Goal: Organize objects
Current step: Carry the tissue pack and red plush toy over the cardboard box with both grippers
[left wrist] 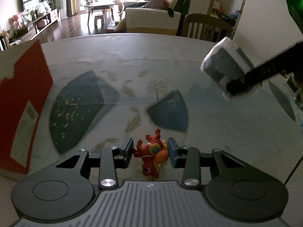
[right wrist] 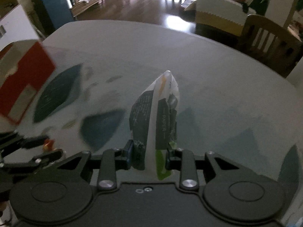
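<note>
Handling of the two things will differ, I judge. The red toy figure (left wrist: 151, 156) looks hard and light, with small legs and horns that stick out and could snap or slip; it sits between the jaws of the left gripper (left wrist: 149, 151), which touch it on both sides, so it seems held by the body, just above the tabletop (left wrist: 217, 132). The tissue pack (right wrist: 154, 121) is soft, light and wrapped in smooth film, so it can crush and slide; the right gripper (right wrist: 148, 157) is clamped on its lower end and holds it in the air over the tabletop. I count one toy figure, one tissue pack, and one red box (left wrist: 22, 102) standing at the left edge.
</note>
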The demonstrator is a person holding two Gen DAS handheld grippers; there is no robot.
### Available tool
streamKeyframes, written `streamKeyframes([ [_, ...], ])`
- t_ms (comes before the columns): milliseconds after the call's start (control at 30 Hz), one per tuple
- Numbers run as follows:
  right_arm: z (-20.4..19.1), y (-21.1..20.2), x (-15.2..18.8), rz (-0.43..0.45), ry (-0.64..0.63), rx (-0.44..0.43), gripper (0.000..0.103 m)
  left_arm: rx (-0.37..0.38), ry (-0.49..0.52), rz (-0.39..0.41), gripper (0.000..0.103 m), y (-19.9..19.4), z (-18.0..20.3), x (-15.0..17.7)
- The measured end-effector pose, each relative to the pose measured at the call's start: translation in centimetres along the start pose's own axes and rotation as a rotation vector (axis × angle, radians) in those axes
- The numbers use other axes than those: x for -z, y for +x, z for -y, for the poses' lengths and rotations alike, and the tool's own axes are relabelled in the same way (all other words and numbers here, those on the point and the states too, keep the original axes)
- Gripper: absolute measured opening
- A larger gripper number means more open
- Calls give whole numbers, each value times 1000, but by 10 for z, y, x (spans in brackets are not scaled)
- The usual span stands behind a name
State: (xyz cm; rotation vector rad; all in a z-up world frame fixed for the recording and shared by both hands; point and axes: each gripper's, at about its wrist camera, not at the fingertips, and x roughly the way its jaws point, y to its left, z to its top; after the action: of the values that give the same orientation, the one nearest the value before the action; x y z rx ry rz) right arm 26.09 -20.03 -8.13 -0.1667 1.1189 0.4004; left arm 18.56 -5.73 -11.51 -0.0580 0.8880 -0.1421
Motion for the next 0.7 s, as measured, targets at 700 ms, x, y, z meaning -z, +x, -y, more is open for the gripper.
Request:
streamKeyframes([
  [700,-153,-51,85,-4,139,-37,30,174,59,-1,37,-91,-72,20],
])
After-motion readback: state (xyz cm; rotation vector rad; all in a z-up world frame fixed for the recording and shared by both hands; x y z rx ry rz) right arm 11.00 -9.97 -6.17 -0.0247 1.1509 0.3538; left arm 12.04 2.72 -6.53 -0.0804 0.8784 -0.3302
